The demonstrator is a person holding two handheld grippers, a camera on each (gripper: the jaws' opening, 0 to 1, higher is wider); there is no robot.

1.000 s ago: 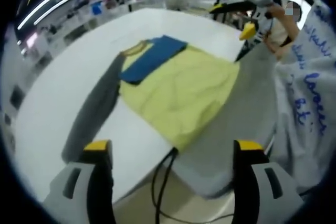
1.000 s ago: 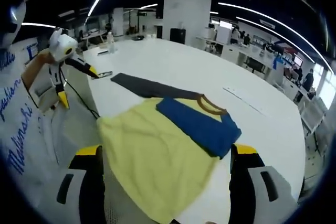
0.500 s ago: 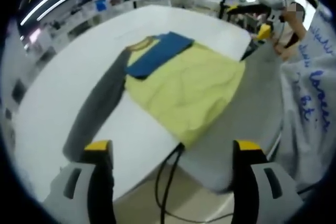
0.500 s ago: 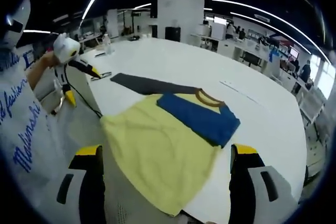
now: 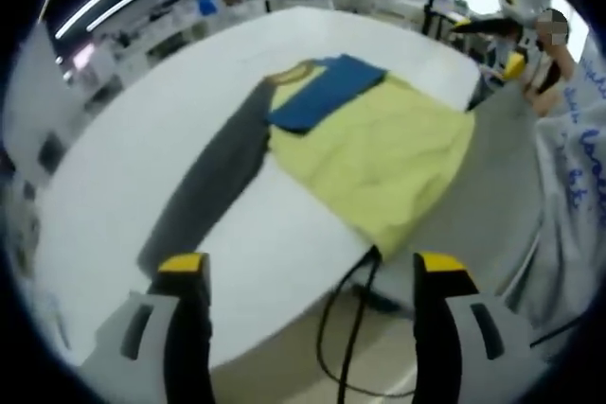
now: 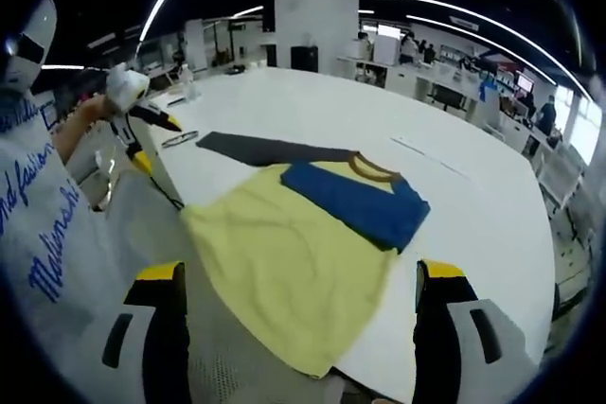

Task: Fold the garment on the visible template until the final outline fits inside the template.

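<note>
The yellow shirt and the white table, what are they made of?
The yellow shirt looks like soft knit cloth, maybe cotton: matte, with small wrinkles, draping over the table's edge. The white table seems hard and smooth, perhaps laminate, with a faint sheen.

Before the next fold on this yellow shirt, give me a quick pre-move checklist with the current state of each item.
1. Left gripper free of cloth: ok, jaws apart, nothing between them.
2. Right gripper free of cloth: ok, jaws apart, empty.
3. Blue sleeve folded in: ok, it lies across the yellow shirt.
4. Grey sleeve folded in: not ok, it stretches out flat on the white table.
5. Shirt fully on the table: not ok, its hem hangs over the near edge.
6. Outline inside the template: cannot tell, no template markings are visible.
</note>
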